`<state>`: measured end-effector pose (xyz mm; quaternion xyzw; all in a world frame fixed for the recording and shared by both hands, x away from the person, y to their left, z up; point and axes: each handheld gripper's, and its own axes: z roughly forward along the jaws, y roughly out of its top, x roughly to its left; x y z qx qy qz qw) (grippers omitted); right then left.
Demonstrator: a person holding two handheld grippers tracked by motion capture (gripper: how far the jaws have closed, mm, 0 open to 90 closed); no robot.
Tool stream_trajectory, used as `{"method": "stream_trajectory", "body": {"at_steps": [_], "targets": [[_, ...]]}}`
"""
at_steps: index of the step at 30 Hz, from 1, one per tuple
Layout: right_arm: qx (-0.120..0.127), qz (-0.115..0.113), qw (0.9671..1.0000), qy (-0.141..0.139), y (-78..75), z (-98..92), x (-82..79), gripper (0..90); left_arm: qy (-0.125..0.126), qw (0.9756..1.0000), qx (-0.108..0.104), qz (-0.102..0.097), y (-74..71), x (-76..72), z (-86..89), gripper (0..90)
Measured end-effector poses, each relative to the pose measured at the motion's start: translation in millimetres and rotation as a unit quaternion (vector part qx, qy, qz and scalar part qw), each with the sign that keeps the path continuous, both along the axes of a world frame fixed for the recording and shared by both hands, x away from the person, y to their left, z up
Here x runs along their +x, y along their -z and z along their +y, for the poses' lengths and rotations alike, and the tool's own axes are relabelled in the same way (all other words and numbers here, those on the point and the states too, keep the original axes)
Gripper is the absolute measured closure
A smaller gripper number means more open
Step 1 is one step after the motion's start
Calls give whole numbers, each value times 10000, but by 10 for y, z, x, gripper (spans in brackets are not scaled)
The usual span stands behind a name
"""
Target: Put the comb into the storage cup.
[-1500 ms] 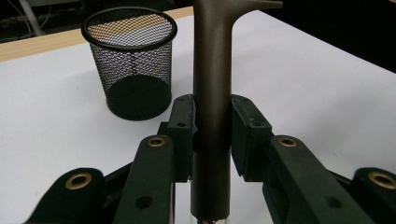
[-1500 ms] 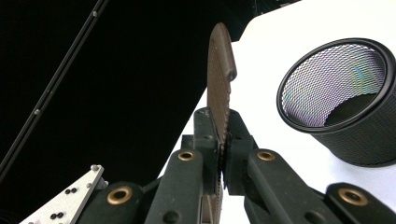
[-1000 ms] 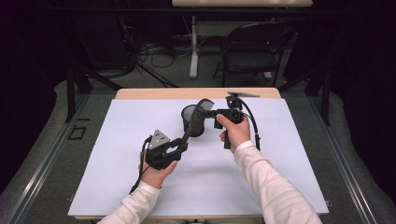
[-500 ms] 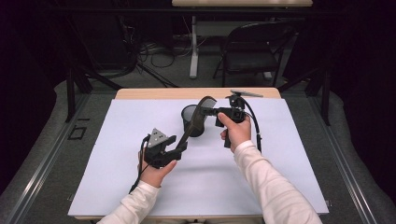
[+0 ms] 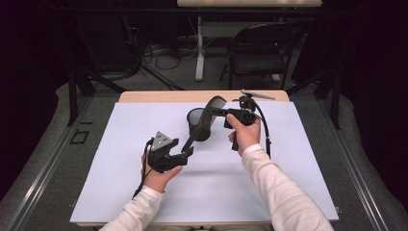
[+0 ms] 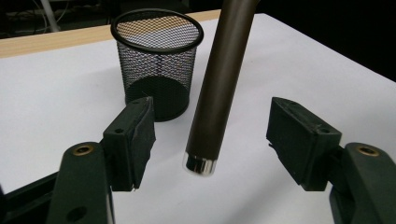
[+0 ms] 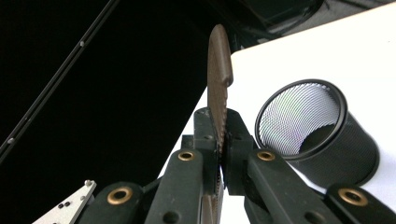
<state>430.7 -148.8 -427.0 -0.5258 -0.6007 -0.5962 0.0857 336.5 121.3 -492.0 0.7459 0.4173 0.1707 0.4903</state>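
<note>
A long brown utensil (image 5: 202, 126) with a round handle (image 6: 217, 93) and a flat head (image 7: 218, 60) slants above the table. My right gripper (image 5: 215, 111) is shut on the flat head, its pads (image 7: 233, 140) pressing both faces. My left gripper (image 5: 188, 151) stands open around the handle's silver-capped end. Its jaws have just been opening, and the handle sits between the pads (image 6: 140, 135) with a gap on each side. A black mesh cup (image 5: 194, 118) stands upright and empty just behind the utensil, also in the left gripper view (image 6: 156, 60) and the right gripper view (image 7: 303, 121).
A white sheet (image 5: 120, 192) covers the wooden table, whose far edge (image 5: 159, 96) shows as a bare strip. Beyond it are a black folding chair (image 5: 260, 53), a table leg (image 5: 199, 53) and cables on the floor.
The left gripper's jaws have parted from the utensil's handle. The handle end now hangs free between them. Both hands and the mesh cup have stayed in place.
</note>
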Motion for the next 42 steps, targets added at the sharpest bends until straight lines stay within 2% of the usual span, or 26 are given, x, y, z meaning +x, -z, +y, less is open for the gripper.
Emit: {"method": "stream_trajectory", "body": {"at_steps": [7, 13, 16, 21, 23, 27, 30, 35, 36, 42], "targets": [[-12, -146, 9998, 144, -85, -28, -4, 870, -48, 9999, -104, 32, -13, 18, 53, 293], [-98, -210, 9995, 221, -155, -42, 19, 870, -95, 9999, -129, 32, -17, 29, 73, 223], [-133, -227, 9993, 263, -189, -46, 36, 870, -141, 9999, -75, 38, -6, 45, 72, 159], [-153, -290, 9990, 316, -247, -55, 67, 870, -186, 9998, -10, 63, 7, 62, 70, 146], [-156, -295, 9989, 323, -258, -59, 72, 870, -204, 9997, -1, 96, 8, 70, 74, 130], [-199, -336, 9985, 384, -300, -70, 118, 870, -206, 9996, -148, 154, 27, 89, 93, 97], [-211, -330, 9984, 406, -312, -74, 140, 870, -219, 9996, -119, 152, 38, 96, 94, 53], [-253, -362, 9978, 498, -354, -87, 188, 870, -225, 9993, -159, 257, 52, 119, 102, 41], [-267, -415, 9975, 503, -379, -88, 203, 870, -270, 9991, -152, 304, 59, 134, 112, 11], [-329, -489, 9965, 599, -430, -79, 253, 869, -326, 9986, -130, 392, 62, 151, 142, 5]]}}
